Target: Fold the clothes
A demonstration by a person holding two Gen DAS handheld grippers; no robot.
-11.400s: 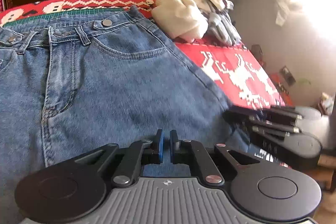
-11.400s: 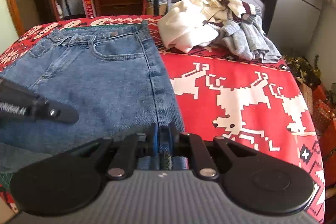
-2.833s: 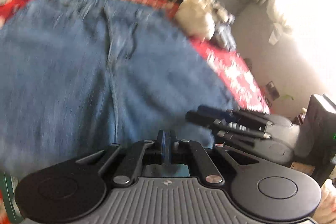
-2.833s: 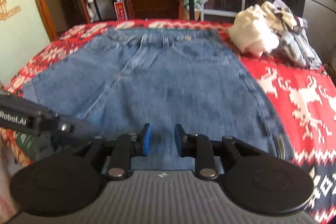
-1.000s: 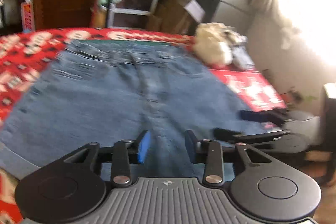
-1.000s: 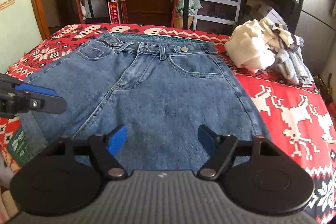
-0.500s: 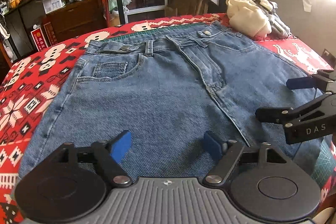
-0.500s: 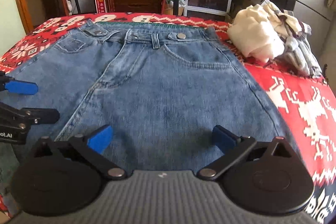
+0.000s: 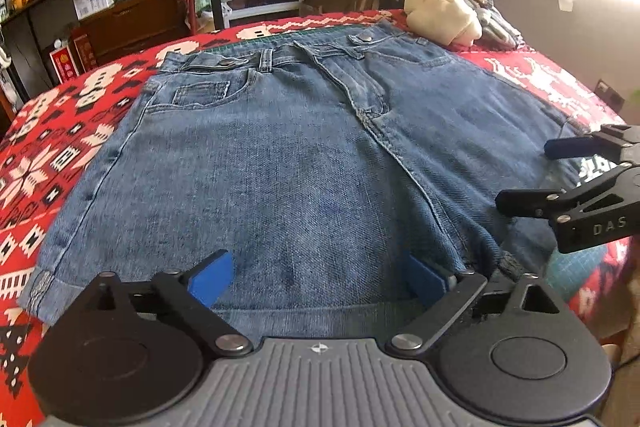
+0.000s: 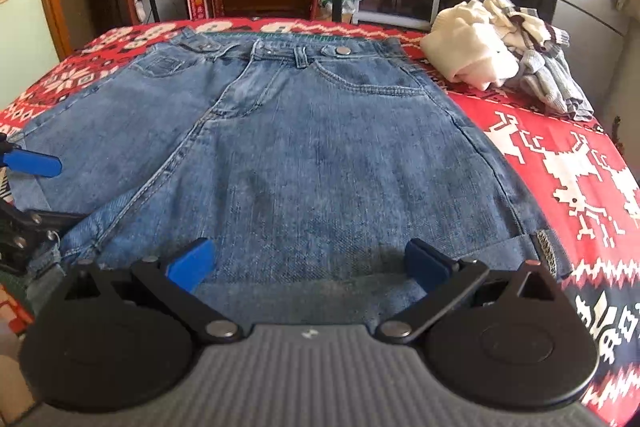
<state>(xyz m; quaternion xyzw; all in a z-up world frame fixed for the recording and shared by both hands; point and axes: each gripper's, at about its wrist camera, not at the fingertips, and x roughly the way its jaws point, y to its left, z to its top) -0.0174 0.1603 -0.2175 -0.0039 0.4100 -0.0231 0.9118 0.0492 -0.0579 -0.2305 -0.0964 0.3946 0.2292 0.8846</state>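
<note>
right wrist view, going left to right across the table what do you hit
left gripper at the left edge → denim shorts spread flat → cream sweater → grey striped garment, all on the red patterned tablecloth

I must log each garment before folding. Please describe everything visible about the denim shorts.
The denim shorts are mid-blue, faded denim with lighter stitching, lying flat and spread open, front side up, on the red patterned cloth. The waistband, with metal buttons and belt loops, points away from the cameras; the turned-up hems lie nearest. Both grippers are open near the hems; whether they touch the fabric cannot be told.
</note>
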